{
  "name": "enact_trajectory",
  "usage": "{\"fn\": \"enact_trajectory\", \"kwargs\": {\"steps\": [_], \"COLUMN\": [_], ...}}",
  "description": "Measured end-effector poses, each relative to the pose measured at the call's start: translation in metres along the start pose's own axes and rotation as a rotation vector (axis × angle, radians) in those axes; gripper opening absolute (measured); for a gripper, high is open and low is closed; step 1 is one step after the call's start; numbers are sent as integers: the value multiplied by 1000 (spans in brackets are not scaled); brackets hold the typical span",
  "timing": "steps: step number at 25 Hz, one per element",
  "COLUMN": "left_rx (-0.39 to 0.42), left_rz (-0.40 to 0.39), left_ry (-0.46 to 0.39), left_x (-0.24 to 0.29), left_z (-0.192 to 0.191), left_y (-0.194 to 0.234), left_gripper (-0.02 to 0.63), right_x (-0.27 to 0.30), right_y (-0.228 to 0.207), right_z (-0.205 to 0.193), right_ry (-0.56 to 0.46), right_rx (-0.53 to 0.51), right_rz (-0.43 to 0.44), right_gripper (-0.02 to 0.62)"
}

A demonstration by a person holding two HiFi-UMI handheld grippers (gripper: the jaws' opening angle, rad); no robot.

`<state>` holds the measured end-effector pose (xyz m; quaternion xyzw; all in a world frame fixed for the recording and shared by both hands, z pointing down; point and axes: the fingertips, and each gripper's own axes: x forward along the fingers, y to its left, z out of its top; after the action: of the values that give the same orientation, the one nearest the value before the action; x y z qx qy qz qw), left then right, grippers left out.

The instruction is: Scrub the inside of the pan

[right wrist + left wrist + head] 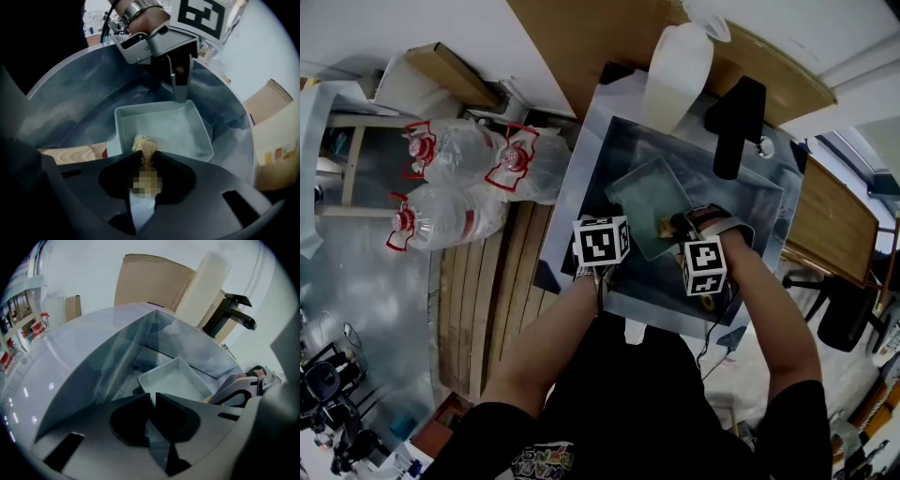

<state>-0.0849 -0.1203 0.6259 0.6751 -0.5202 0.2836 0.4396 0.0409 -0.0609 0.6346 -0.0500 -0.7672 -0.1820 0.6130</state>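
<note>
One pan [168, 126] in one sink [70, 103] — left gripper [153, 401] angled down, clamped pan rim; right gripper [149, 161] pointed steeply down, pinched one scourer [144, 145].

Black printed T-shirt [609, 403]; grey left tongs [153, 401] and right tongs [149, 159], black jaws, white-and-black marker cubes [601, 241].

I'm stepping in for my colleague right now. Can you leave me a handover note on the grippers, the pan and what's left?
Left gripper: shut on the pan's rim, holding it in the sink.
Right gripper: shut on the scrubber, which is at the opposite rim, at the edge of the pan's inside.
Done: pan gripped, scrubber in hand and in place.
Left: scrub the inside; how much is scrubbed already can't be told.
</note>
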Motion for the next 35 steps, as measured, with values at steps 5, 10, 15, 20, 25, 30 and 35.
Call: {"fn": "enact_trajectory", "kwargs": {"steps": [5, 10, 15, 20, 25, 30, 35], "left_rx": [0, -7, -9, -14, -14, -16, -18], "left_rz": [-1, -2, -3, -1, -1, -3, -3], "left_ry": [-1, -3, -3, -5, -5, -7, -6], "left_x": [0, 0, 0, 0, 0, 0, 0], "left_z": [0, 0, 0, 0, 1, 0, 0], "left_y": [0, 0, 0, 1, 1, 1, 1], "left_gripper": [43, 43, 43, 43, 43, 43, 43], "right_x": [1, 0, 2, 4, 4, 5, 6], "right_y": [9, 17, 27, 28, 26, 25, 23], "right_z": [1, 13, 46, 55, 54, 54, 55], "right_ry": [19, -2, -59, -72, -90, -89, -90], "right_rx": [-152, -226, -275, -254, -204, -195, -192], "right_rz": [77, 121, 152, 153, 129, 118, 112], "right_gripper": [91, 91, 89, 89, 89, 89, 91]}}
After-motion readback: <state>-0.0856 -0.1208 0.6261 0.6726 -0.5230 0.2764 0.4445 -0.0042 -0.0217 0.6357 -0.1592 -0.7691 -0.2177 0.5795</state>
